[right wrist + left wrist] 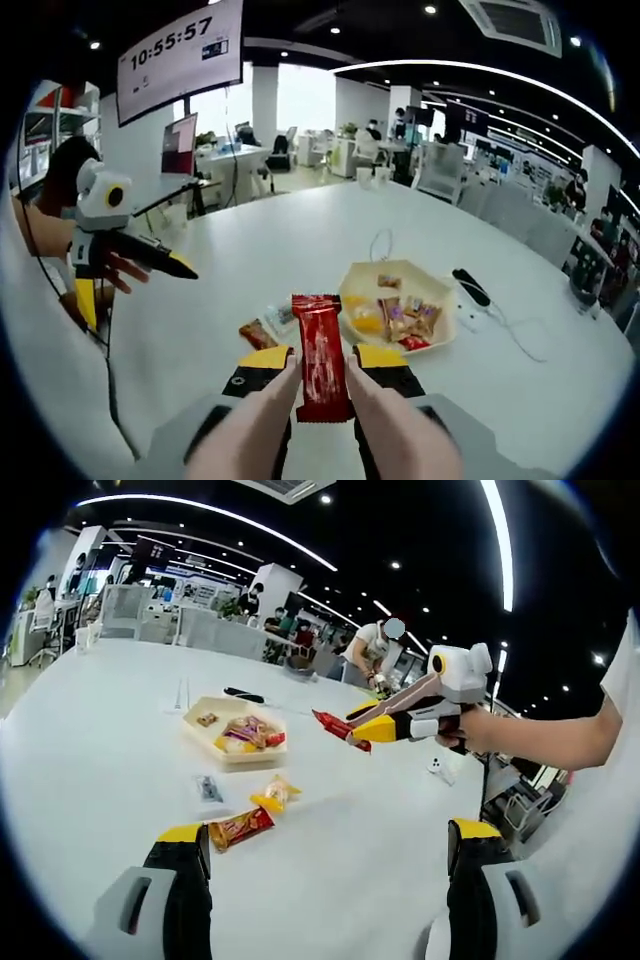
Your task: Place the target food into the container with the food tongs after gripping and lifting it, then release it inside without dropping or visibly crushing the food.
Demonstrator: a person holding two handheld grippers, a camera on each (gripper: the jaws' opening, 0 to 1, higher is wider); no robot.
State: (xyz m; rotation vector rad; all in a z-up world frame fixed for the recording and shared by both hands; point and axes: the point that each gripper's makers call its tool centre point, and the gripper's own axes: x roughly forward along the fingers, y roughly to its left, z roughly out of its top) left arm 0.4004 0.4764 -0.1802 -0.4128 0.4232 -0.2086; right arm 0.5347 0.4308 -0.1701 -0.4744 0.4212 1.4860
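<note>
- Holding a red snack packet (320, 355) upright between its tong-like jaws, the right gripper (322, 372) is closed on it, above the white desk (250, 250); the packet shows no visible crushing.
- Seen from the left gripper view, the right gripper (345, 730) is ahead and to the right, raised off the desk (90, 740), with the red snack packet (338, 727) at its tip and a person's hand (470, 730) on its grip.
- Beyond the right gripper's jaws, slightly right, sits the container (398, 310), a pale tray already carrying several wrapped snacks; packet and container are apart.
- The container (235, 735) lies ahead of the left gripper (330, 865), a little left of centre.
- The left gripper's jaws stand wide apart, with nothing between them.
- Loose wrapped snacks (250, 815) lie on the desk just past the left gripper's left jaw, between it and the container; one orange packet is near that jaw's tip.
- In the right gripper view, the left gripper (185, 268) is held in the air, off to the left.
- A black object with a cable (472, 287) rests on the desk just right of the container.
</note>
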